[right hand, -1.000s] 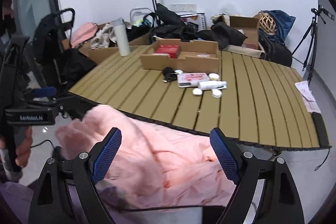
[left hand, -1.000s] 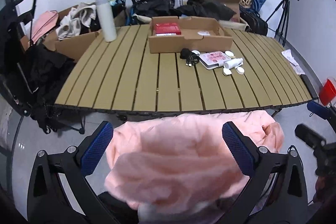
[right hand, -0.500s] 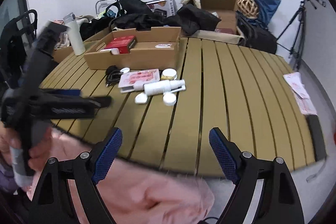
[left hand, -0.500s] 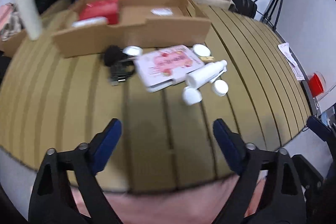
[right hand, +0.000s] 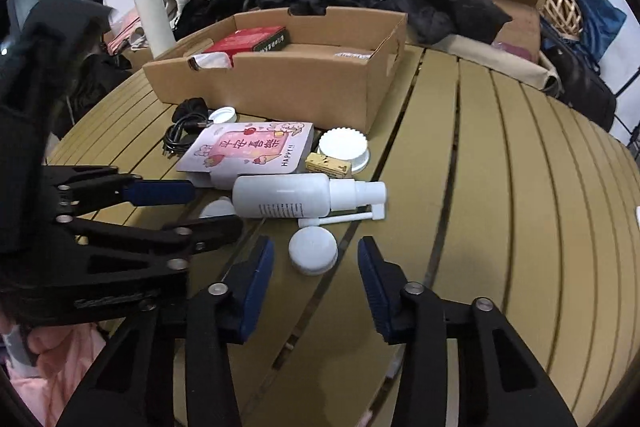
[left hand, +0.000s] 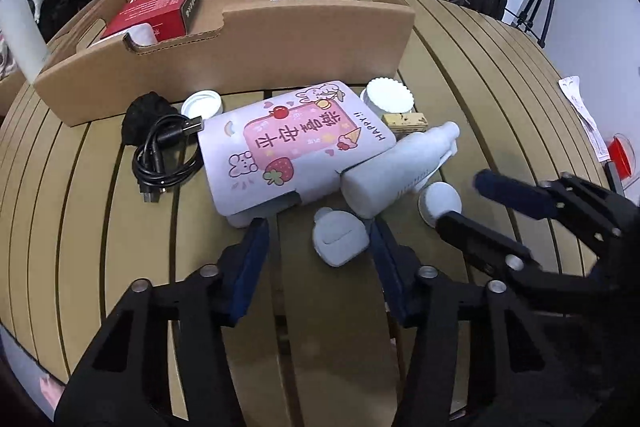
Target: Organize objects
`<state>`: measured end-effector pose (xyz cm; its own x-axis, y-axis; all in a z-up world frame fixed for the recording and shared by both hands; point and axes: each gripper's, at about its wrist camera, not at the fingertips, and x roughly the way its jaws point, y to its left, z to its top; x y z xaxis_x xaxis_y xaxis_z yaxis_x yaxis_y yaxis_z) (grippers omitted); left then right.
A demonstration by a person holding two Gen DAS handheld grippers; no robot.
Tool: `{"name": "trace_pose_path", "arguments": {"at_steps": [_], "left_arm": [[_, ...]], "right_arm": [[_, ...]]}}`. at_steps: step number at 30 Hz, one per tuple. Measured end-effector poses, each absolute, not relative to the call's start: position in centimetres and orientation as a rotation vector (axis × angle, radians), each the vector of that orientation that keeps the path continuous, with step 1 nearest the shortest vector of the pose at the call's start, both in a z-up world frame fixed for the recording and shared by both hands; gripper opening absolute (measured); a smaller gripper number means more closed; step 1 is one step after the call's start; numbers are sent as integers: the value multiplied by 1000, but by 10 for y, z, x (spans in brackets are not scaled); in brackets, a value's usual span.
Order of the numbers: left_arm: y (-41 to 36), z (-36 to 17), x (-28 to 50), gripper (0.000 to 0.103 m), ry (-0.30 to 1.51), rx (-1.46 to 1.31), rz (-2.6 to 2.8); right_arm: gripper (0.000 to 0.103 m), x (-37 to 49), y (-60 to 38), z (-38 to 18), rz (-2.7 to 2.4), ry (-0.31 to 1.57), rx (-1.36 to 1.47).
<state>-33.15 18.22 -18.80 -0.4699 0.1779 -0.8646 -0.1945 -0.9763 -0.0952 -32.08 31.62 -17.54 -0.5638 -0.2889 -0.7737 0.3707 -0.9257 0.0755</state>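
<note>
Both spread, the left tool (left hand: 318, 251) brackets a white cap (left hand: 339, 241); the right tool (right hand: 316, 267) should centre on its round lid (right hand: 313, 250) before pinching

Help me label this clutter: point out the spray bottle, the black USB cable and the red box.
spray bottle (right hand: 286, 195), right wrist view, on its white body.
black USB cable (left hand: 162, 163), left wrist view, on the coiled loop.
red box (left hand: 158, 7), left wrist view, on its top face.

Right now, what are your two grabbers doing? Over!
Left hand-held gripper open around a small white cap. Right hand-held gripper open around a round white lid. Spray bottle lies just beyond.
</note>
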Motion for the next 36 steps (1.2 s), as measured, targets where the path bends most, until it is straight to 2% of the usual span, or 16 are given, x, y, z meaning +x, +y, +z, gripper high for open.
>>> {"name": "trace_pose_path", "arguments": {"at_steps": [1, 4, 10, 16, 23, 26, 29, 32, 36], "left_arm": [[181, -189, -332, 25, 6, -1491, 2498], [182, -187, -333, 25, -12, -1486, 2481], [172, -175, -321, 25, -41, -1495, 2468], [130, -107, -254, 25, -110, -1344, 2517], [69, -40, -158, 25, -258, -1231, 2569], [57, -29, -145, 25, -296, -1221, 2581], [51, -6, -140, 25, -253, -1163, 2609], [44, 45, -150, 25, -163, -1021, 2671], [29, 121, -183, 25, -192, -848, 2706]], "right_arm": [[38, -324, 315, -179, -2476, 132, 1212], [32, -325, 307, -188, -2455, 142, 1216], [31, -313, 299, -177, -2466, 169, 1223], [31, -253, 302, -125, -2564, 225, 1134], [31, -149, 311, -74, -2591, 140, 1070], [31, -124, 305, -59, -2599, 165, 1021], [31, -115, 297, -41, -2667, 234, 959], [31, -115, 300, -2, -2760, 247, 841], [31, -136, 318, 78, -2753, 124, 641]]}}
